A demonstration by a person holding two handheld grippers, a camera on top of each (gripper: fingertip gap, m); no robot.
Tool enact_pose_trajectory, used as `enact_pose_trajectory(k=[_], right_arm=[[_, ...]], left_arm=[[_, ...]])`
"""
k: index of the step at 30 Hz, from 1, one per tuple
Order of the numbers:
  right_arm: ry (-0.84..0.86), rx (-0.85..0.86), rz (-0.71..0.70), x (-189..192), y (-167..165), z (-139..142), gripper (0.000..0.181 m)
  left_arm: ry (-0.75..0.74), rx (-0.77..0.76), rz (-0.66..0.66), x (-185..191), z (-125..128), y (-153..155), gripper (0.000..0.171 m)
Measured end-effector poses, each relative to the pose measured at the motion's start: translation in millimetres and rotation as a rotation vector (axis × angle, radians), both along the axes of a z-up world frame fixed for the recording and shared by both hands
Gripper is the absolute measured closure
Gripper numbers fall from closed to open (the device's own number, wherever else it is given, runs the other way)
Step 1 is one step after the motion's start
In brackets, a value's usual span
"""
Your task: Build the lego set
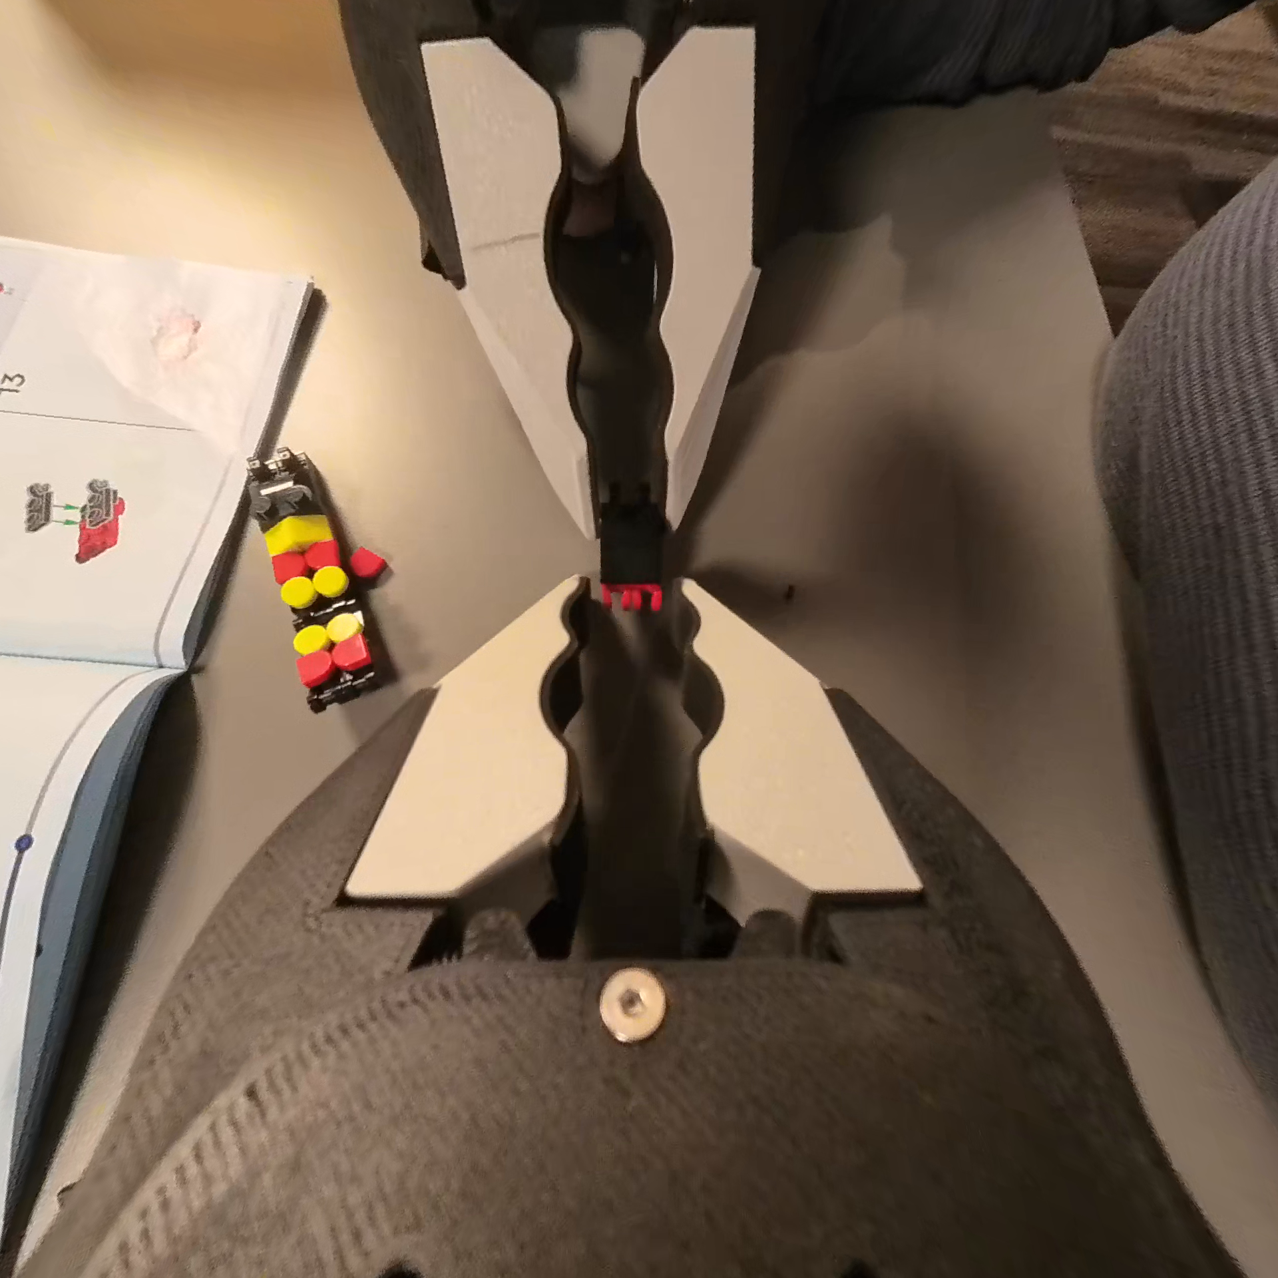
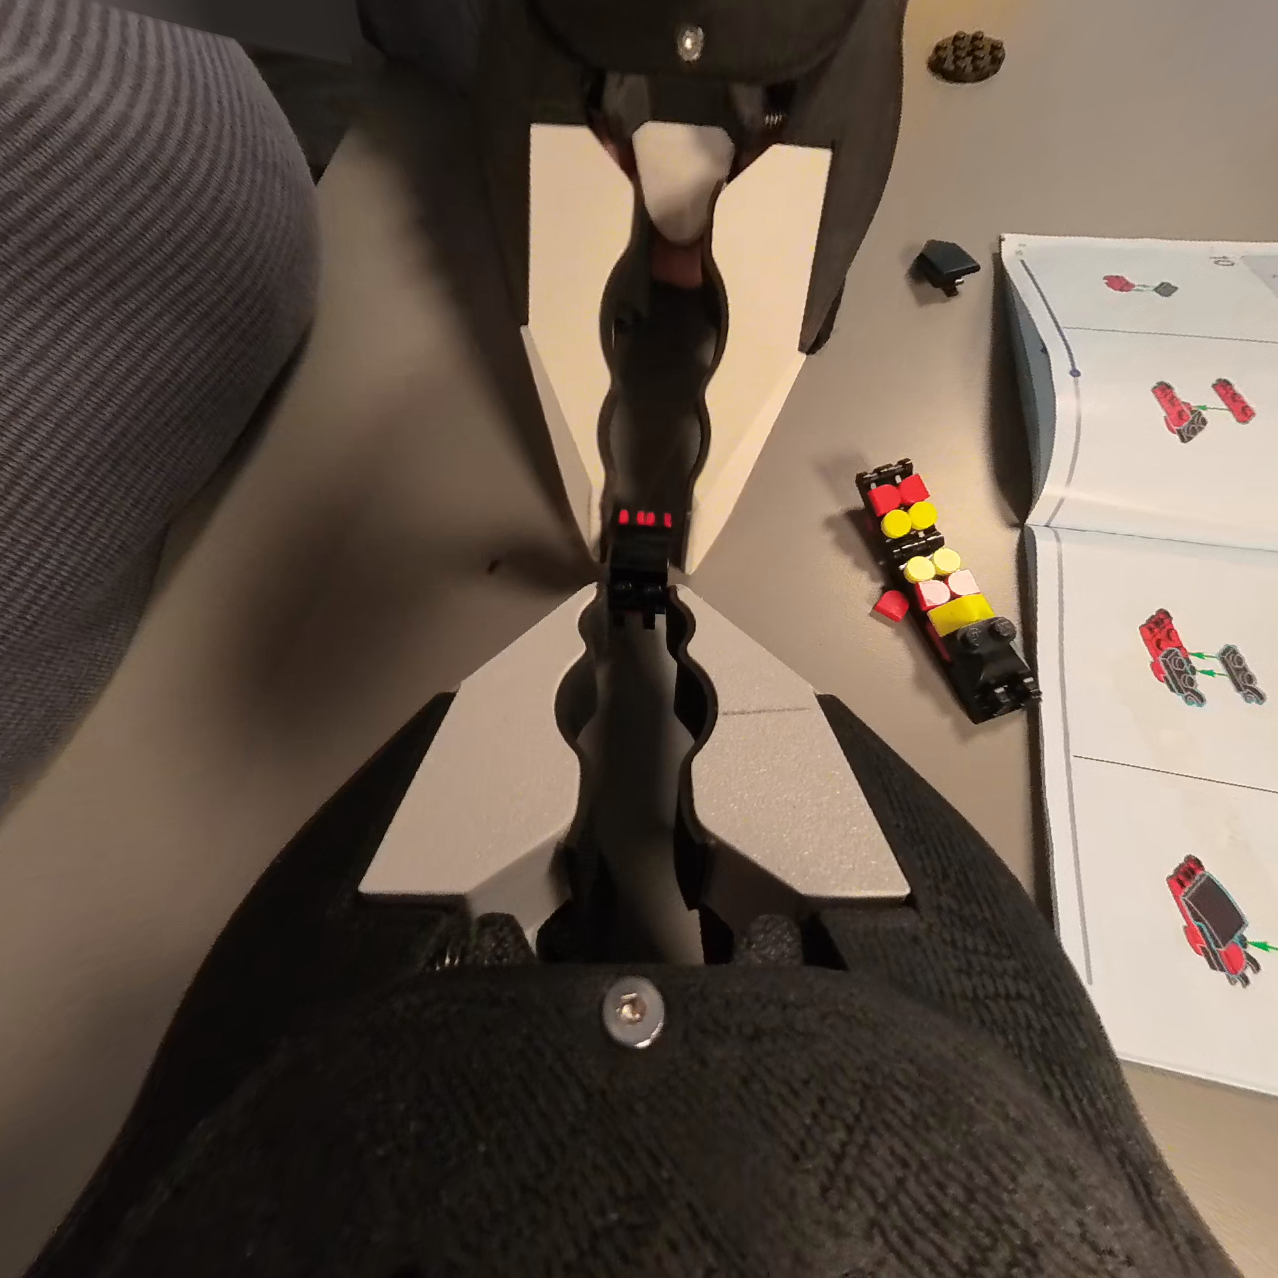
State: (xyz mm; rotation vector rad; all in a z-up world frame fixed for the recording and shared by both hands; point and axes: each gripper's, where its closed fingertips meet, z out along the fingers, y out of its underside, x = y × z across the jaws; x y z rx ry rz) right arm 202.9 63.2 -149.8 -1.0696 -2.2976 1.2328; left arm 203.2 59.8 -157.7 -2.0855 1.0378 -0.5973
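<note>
Left wrist view: left hand-held gripper (image 1: pixel 631 588) and right hand-held gripper (image 1: pixel 633 532) meet tip to tip above the surface (image 1: pixel 899 553), with a small black piece (image 1: pixel 631 546) carrying a red clip part (image 1: pixel 631 596) between them. Right hand-held gripper pinches the black piece at its tips. Left hand-held gripper's fingers stand narrowly apart beside the red end; whether they grip it, I cannot tell.

Judged step: joining or handing over a small sub-part in mid-air. Next move calls for steady alignment and a straight, gentle press; a skewed push could pop the clip off.

Right wrist view: long black model (image 2: pixel 944 595) with red and yellow studs lies right of the tips, well apart, beside the booklet (image 2: pixel 1162 691). Loose red piece (image 2: pixel 891 605) just beside it.
</note>
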Motion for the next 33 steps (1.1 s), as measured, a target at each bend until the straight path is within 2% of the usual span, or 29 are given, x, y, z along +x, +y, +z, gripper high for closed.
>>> enact_pose_trajectory(k=[3, 10, 13, 15, 18, 21, 26, 30, 33], right_arm=[[0.006, 0.003, -0.001, 0.0, 0.0, 0.3, 0.167], [0.043, 0.033, -0.011, -1.8, 1.6, 1.8, 0.166], [0.177, 0.13, -0.038, -9.1, 7.0, 8.2, 0.133], [0.323, 0.284, -0.03, -12.9, 9.3, 12.3, 0.126], [0.511, 0.572, 0.012, -14.6, 8.9, 14.3, 0.13], [0.581, 0.738, 0.053, -15.6, 3.1, 11.1, 0.137], [0.699, 0.89, 0.067, -16.9, 1.5, 20.0, 0.164], [0.717, 0.983, 0.092, -17.2, 2.0, 16.9, 0.168], [0.676, 0.969, 0.089, -17.1, 2.2, 15.5, 0.169]], left_arm=[[-0.028, -0.009, 0.001, -0.1, 2.8, 0.2, 0.155], [-0.04, -0.017, 0.01, -1.1, 3.8, 1.4, 0.156], [-0.092, -0.032, 0.027, -3.0, 9.1, 3.6, 0.156], [-0.134, -0.051, 0.035, -4.2, 12.7, 4.8, 0.156], [-0.184, -0.08, 0.041, -5.3, 16.3, 5.5, 0.156], [-0.222, -0.116, 0.034, -3.6, 18.2, 3.5, 0.156], [-0.265, -0.138, 0.028, -2.3, 21.7, 2.2, 0.156], [-0.263, -0.155, 0.033, -2.4, 20.0, 2.5, 0.156], [-0.252, -0.159, 0.036, -2.4, 18.2, 2.4, 0.156]])
